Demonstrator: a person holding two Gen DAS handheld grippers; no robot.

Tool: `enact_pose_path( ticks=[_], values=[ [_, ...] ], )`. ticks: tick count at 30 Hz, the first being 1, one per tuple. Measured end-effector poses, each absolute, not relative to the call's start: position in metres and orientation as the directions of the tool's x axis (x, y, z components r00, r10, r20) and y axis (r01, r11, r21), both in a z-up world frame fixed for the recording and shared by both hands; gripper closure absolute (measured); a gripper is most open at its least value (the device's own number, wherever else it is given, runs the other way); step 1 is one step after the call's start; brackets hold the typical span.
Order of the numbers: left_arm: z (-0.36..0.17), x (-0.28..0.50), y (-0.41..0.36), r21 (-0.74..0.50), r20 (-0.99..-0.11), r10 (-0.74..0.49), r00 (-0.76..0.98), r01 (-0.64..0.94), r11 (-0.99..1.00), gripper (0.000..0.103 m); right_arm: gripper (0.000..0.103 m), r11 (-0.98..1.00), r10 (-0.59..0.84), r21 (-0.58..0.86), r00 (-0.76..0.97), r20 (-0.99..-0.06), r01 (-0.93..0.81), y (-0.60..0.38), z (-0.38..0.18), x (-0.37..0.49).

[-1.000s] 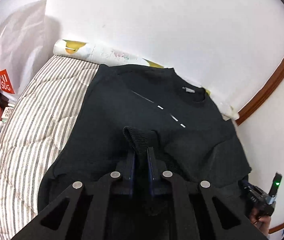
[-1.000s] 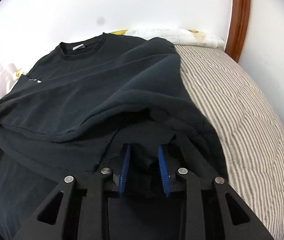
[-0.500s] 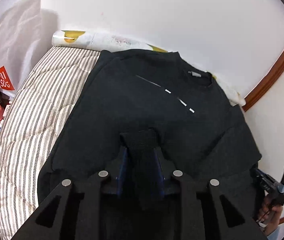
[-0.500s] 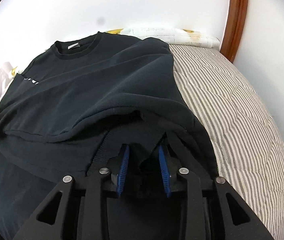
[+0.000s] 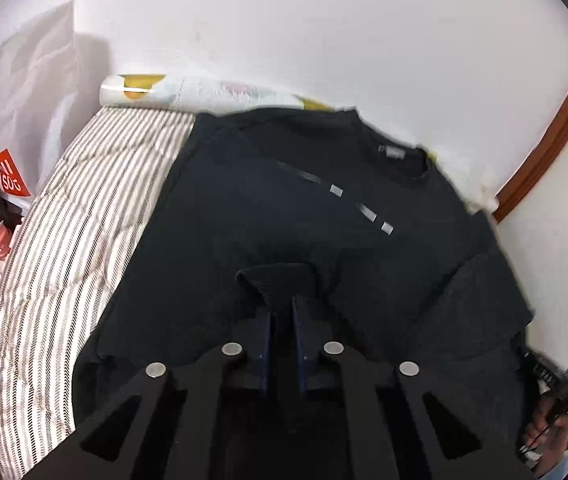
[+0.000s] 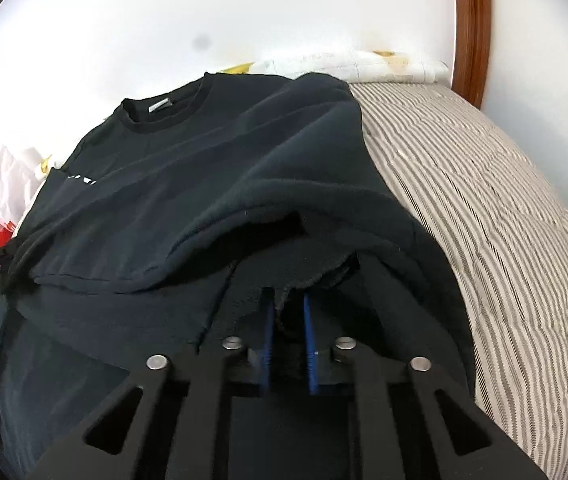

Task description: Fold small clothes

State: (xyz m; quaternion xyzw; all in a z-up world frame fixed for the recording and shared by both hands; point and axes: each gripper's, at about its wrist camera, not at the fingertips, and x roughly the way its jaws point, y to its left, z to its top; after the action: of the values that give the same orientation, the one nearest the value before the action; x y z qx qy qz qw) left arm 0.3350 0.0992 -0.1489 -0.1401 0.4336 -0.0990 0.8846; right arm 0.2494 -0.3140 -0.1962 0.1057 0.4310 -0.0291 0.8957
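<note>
The left gripper (image 5: 281, 312) pinches the ribbed cuff (image 5: 279, 280) of the black cotton sweatshirt (image 5: 284, 200); the right gripper (image 6: 287, 312) clamps its hem. The sweatshirt lies on the striped quilted bed (image 6: 484, 208), collar (image 6: 163, 114) toward 11 o'clock, a floral pillow (image 5: 203, 94) beyond.

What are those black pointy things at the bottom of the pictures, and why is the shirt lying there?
Those are two grabbers, like big tweezers, that a person holds, one in each hand. A little camera sits on each, so each picture looks out along one grabber. One picture shows the left gripper, the other the right gripper. A black shirt lies spread on a striped mattress by a white wall. Each grabber is shut on a bit of the shirt's cloth, pinched between its blue pads, to fold the shirt. At the edge of the left picture you can see the person's hand holding the other grabber.
</note>
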Motion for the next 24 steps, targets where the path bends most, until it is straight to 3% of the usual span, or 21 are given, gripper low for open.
enact_pose_path(
  ticks=[3,8,16,20,24],
  values=[
    [-0.135,0.332,0.11,-0.377,-0.708,-0.32,0.63,0.047,0.925,0.094,0.094,0.968,0.047,0.192,0.641,-0.766,0.159,-0.322,-0.191,0.247],
    [-0.122,0.327,0.129,-0.318,-0.694,-0.244,0.677,0.015,0.948,0.094,0.094,0.976,0.012,0.141,0.606,-0.795,0.166,-0.318,-0.197,0.256],
    [-0.164,0.335,0.132,-0.231,-0.796,-0.165,0.582,-0.039,0.972,0.09,0.089,0.993,0.022,0.09,0.644,-0.765,0.073,-0.302,-0.164,0.242],
    [-0.166,0.33,0.127,-0.189,-0.794,-0.131,0.594,-0.037,0.981,0.087,0.083,0.994,0.017,0.084,0.685,-0.729,0.064,-0.298,-0.153,0.254],
    [-0.164,0.325,0.122,-0.15,-0.798,-0.1,0.594,-0.036,0.988,0.086,0.083,0.987,-0.03,0.076,0.635,-0.772,0.139,-0.311,-0.177,0.278]
  ],
)
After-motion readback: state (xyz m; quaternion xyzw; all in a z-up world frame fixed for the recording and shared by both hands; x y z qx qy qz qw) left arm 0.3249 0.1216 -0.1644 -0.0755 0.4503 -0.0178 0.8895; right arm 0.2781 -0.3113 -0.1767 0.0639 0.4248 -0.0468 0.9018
